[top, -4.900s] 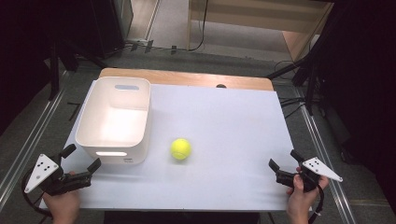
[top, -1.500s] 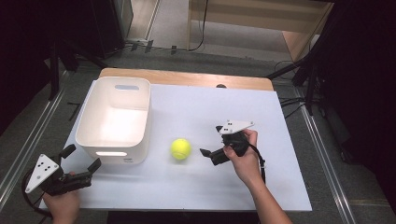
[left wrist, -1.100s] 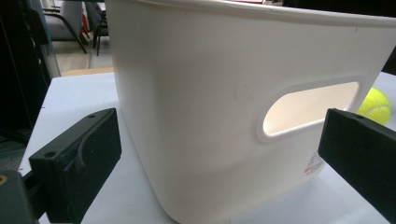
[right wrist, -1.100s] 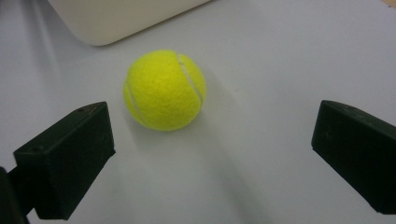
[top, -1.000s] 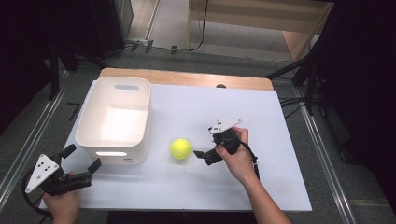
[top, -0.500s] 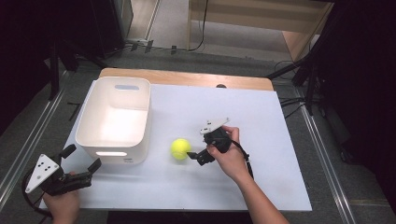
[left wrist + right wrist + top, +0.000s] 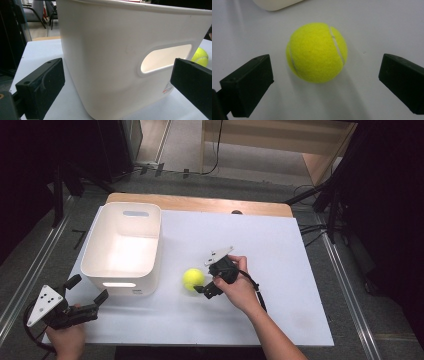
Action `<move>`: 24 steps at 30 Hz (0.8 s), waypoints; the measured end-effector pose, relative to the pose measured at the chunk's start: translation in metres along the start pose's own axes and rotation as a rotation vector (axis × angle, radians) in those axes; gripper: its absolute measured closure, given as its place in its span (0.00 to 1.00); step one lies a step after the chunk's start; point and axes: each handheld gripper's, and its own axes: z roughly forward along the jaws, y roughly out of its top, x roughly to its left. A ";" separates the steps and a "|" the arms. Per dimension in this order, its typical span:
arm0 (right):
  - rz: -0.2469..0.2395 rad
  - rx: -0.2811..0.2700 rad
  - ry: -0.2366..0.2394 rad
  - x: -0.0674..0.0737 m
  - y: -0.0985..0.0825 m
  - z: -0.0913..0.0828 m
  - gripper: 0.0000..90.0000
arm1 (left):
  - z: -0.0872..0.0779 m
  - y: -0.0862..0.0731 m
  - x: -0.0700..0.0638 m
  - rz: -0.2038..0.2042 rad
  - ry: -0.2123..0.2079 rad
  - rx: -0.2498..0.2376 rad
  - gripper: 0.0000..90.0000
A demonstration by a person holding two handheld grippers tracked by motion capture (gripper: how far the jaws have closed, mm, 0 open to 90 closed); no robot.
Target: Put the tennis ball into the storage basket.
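A yellow tennis ball lies on the white table, just right of a white plastic bin. My right gripper is open. It comes at the ball from the right, one black jaw on each side and neither touching it. My left gripper is open at the table's front left corner, facing the bin's near wall and its handle slot. Past that wall the ball peeks out at the right.
A wooden strip runs along the table's far edge. Metal rails flank the table on the floor. Bare tabletop stretches to the right of the right hand and along the front.
The right gripper has travelled from the front right corner leftward across the table, up to the ball, which now sits between its jaws. The left gripper, the bin and the ball have stayed put.
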 end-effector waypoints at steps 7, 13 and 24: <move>-0.010 0.027 0.005 0.003 0.004 0.010 0.00 | 0.000 0.000 0.000 0.004 -0.002 0.005 0.00; -0.025 0.041 0.012 0.005 0.008 0.017 0.00 | 0.000 0.000 0.000 0.000 -0.001 0.001 0.00; -0.036 0.066 0.026 0.007 0.012 0.028 0.06 | 0.000 0.000 0.000 -0.001 -0.002 -0.001 0.00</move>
